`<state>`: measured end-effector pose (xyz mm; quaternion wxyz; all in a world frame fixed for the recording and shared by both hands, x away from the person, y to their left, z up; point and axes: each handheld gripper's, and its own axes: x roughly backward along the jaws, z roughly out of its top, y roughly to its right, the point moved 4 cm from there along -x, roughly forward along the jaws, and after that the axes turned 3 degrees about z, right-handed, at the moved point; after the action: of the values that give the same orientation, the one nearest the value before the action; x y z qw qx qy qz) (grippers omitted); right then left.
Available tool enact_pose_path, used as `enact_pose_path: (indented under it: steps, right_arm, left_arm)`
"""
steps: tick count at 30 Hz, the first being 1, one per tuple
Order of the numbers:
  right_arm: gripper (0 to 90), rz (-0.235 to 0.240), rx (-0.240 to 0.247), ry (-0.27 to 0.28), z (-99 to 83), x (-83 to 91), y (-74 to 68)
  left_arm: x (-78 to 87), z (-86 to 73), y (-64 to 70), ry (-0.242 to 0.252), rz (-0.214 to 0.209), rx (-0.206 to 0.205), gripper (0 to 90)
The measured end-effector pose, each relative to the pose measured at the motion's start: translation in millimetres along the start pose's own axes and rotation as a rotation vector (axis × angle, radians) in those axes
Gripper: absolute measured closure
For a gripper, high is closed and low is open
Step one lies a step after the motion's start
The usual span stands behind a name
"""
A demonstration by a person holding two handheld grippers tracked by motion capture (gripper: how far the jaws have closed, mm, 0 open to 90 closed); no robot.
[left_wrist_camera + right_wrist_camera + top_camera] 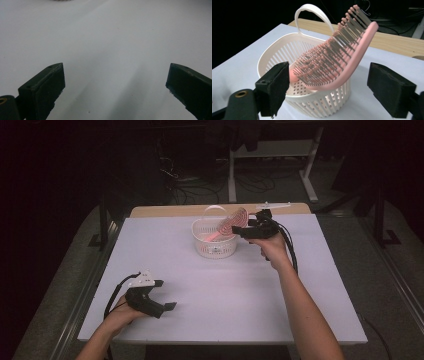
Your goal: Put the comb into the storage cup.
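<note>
Hairbrush [332,57], pink, sits tilted in the white slotted basket [312,105], handle end down inside, bristled head leaning up over the rim, straight ahead of the right gripper [327,87] and between its jaws, which stand wide apart without touching it. Basket's loop handle [310,16] rises just behind the brush. Left gripper [113,82] hangs low over bare white counter [105,37], jaws wide, holding nothing, well apart from the basket [214,239].
</note>
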<state>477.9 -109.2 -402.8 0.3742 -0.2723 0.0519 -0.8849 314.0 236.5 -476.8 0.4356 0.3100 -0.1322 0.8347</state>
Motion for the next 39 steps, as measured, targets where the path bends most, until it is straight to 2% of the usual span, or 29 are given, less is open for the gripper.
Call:
enact_pose_path:
  steps: [4, 16, 23, 39]
  right_arm:
    - [12.7, -0.017, 0.018, -0.02, -2.3, 2.5, -1.5]
    - [2.1, -0.033, 0.065, -0.029, -19.1, 16.5, -1.5]
    - [1.0, -0.034, 0.11, -0.05, -31.7, 22.1, -4.8]
    - [0.9, -0.027, 0.158, -0.104, -59.7, 24.5, -18.5]
  left_arm:
    - [-0.1, 0.7, -0.6, 0.0, 0.0, 0.0, 2.0]
    - [0.6, 1.7, -2.4, 0.008, 0.006, 0.001, 2.0]
    - [1.0, 0.5, -3.6, 0.008, 0.007, 0.002, 2.0]
    - [4.7, -2.2, -4.7, 0.01, 0.016, 0.006, 2.0]
